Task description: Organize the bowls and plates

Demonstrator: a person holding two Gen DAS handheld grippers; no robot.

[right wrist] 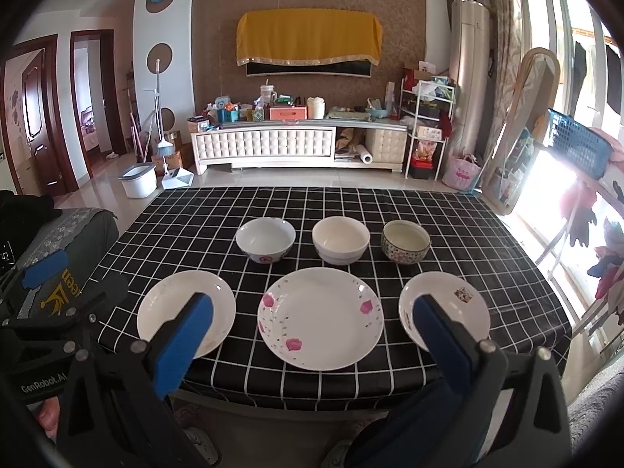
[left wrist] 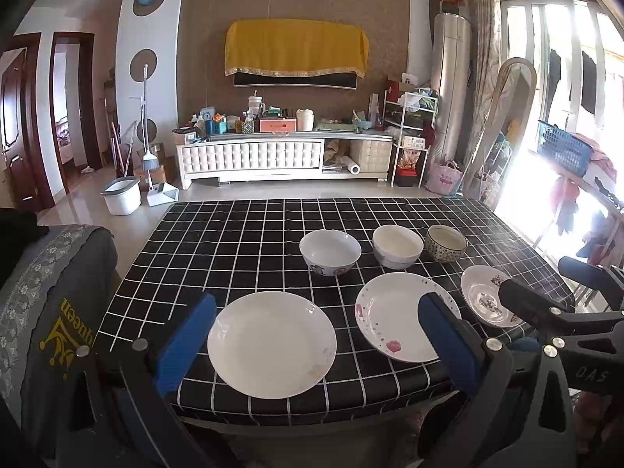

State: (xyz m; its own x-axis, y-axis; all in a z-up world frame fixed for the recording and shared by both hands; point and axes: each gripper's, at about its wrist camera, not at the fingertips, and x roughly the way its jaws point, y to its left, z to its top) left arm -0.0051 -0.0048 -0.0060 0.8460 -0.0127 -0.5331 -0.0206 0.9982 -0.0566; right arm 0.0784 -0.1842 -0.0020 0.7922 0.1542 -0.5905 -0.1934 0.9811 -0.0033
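Observation:
Three plates lie in a front row on the black checked table point(right wrist: 390, 202): a plain white plate point(right wrist: 171, 312) point(left wrist: 272, 345) at left, a pink-flowered plate point(right wrist: 320, 318) point(left wrist: 394, 321) in the middle, a small plate with a printed patch point(right wrist: 456, 308) point(left wrist: 483, 296) at right. Behind them stand three bowls: a white bowl with a flowered outside point(right wrist: 265, 240) point(left wrist: 330, 251), a cream bowl point(right wrist: 341, 240) point(left wrist: 397, 245), a patterned bowl point(right wrist: 405, 241) point(left wrist: 445, 243). My left gripper point(left wrist: 318, 329) is open and empty over the front edge, around the plain plate. My right gripper point(right wrist: 314, 325) is open and empty, framing the flowered plate.
A grey upholstered seat with a gold logo point(left wrist: 50, 312) stands at the table's left. The table's front edge point(right wrist: 312, 394) lies just before the grippers. A drying rack with clothes and a blue basket point(right wrist: 577, 148) stand to the right. A cluttered TV cabinet point(right wrist: 296, 144) is across the floor.

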